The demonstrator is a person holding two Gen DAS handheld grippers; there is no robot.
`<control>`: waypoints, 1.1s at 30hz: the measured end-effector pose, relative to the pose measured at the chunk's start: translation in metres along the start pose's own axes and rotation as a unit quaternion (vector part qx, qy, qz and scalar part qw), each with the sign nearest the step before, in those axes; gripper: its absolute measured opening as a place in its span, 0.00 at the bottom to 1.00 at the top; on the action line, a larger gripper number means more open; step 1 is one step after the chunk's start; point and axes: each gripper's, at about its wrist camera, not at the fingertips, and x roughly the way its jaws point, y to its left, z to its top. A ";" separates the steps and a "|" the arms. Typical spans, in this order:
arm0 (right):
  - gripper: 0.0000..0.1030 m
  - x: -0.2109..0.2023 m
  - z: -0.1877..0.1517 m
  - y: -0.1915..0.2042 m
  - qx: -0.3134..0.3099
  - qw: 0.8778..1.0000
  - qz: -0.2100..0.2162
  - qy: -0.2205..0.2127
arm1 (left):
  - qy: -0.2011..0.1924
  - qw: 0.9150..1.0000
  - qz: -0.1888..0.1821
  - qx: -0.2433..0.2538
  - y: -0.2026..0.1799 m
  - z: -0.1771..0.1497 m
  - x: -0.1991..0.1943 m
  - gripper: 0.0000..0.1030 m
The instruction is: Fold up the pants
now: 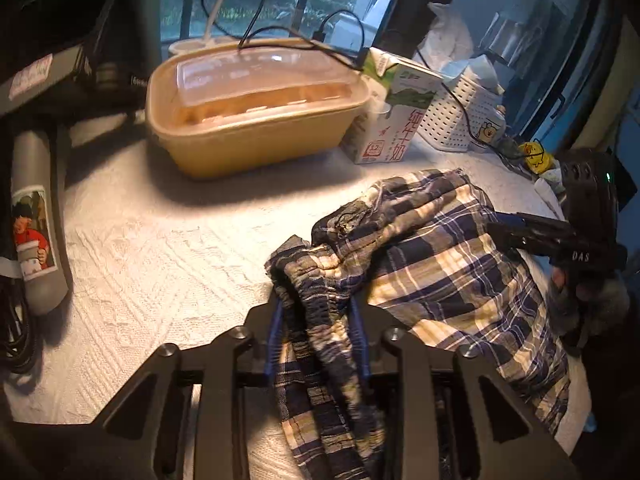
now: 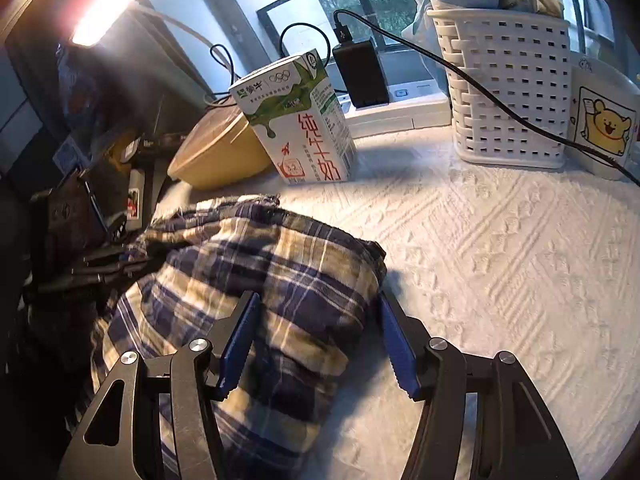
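Observation:
The plaid pants (image 1: 448, 264) lie bunched and partly folded on the white textured tablecloth (image 1: 160, 248). My left gripper (image 1: 318, 312) is shut on the pants' gathered waistband edge, which runs between its blue pads. In the right wrist view the pants (image 2: 256, 280) lie under my right gripper (image 2: 316, 320), whose blue pads stand wide apart around the folded cloth without pinching it. The right gripper (image 1: 520, 232) also shows in the left wrist view at the pants' right side. The left gripper (image 2: 108, 264) shows at the pants' left edge in the right wrist view.
A tan lidded food container (image 1: 256, 108), a milk carton (image 1: 396, 120) and a white perforated basket (image 1: 464, 116) stand along the table's back. Black cables (image 1: 304, 36) run over them. A mug with a yellow bear (image 2: 604, 124) stands at the far right. A grey tube (image 1: 36, 220) lies left.

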 end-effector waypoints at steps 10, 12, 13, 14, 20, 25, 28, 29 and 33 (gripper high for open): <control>0.17 0.003 0.002 0.031 -0.036 0.999 -0.015 -0.009 | -0.061 0.998 -0.011 -0.007 -0.013 -0.008 -0.037 0.13; 0.17 -0.011 0.001 0.045 -0.052 0.998 -0.032 -0.029 | -0.080 0.997 -0.010 -0.004 -0.017 -0.011 -0.052 0.10; 0.17 -0.019 0.001 0.053 -0.062 0.996 -0.040 -0.040 | -0.091 0.996 -0.008 -0.002 -0.020 -0.012 -0.060 0.10; 0.17 -0.030 0.001 0.062 -0.073 0.995 -0.046 -0.053 | -0.108 0.994 -0.008 0.001 -0.023 -0.014 -0.071 0.10; 0.17 -0.080 0.001 0.103 -0.107 0.986 -0.063 -0.111 | -0.172 0.985 -0.005 0.023 -0.042 -0.026 -0.121 0.09; 0.17 -0.123 -0.008 0.134 -0.132 0.976 -0.070 -0.159 | -0.210 0.977 0.004 0.024 -0.052 -0.037 -0.163 0.09; 0.17 -0.145 -0.014 0.154 -0.148 0.969 -0.075 -0.183 | -0.233 0.972 0.011 0.031 -0.061 -0.043 -0.186 0.09; 0.17 -0.154 -0.017 0.161 -0.156 0.966 -0.074 -0.192 | -0.241 0.970 0.014 0.034 -0.064 -0.045 -0.194 0.09; 0.17 -0.184 -0.023 0.187 -0.180 0.955 -0.075 -0.224 | -0.279 0.959 0.022 0.043 -0.075 -0.053 -0.231 0.09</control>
